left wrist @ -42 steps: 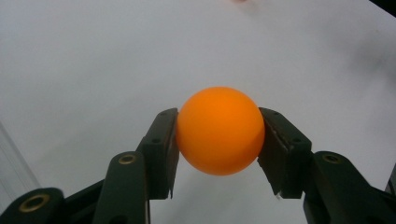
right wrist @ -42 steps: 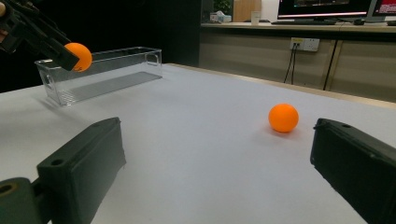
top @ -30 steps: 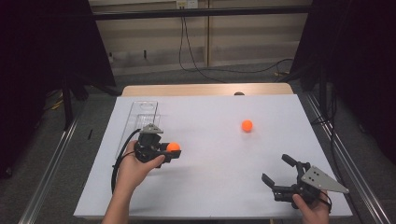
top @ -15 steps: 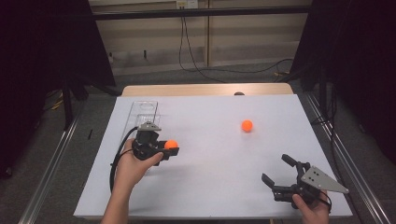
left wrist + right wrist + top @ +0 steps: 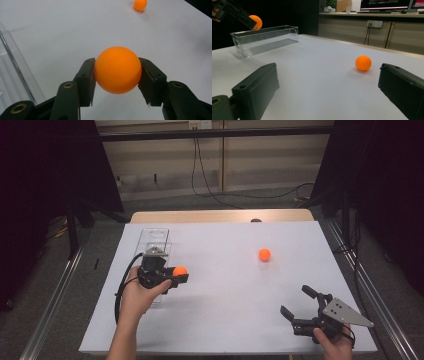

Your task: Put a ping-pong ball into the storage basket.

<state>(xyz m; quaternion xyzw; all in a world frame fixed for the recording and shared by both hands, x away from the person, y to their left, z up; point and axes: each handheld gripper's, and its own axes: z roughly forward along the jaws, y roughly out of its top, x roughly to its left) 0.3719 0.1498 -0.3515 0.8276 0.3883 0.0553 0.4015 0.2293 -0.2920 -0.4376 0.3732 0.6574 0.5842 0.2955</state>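
At the far left of the table (image 5: 225, 320) lies the clear bin (image 5: 156, 236), a narrow box whose long axis runs from near to far. Just beside its near end, to the right, the left gripper (image 5: 181, 273) is clamped on an orange ball (image 5: 117, 69) — in the left gripper view both jaws press on the ball's sides and the ball hangs above the white surface. The gripper points to the right, so the bin is behind and to the left of the held ball; I judge that the coming move is a short swing to the left and far, to bring the ball over the open top.

More to the right, in the far half of the table, a second orange ball (image 5: 264, 254) rests alone. The right gripper (image 5: 301, 302) waits at the near right corner with its jaws wide apart and nothing between them. This ball lies far and a little left from it — clearly nearer to the right hand than to the left one.
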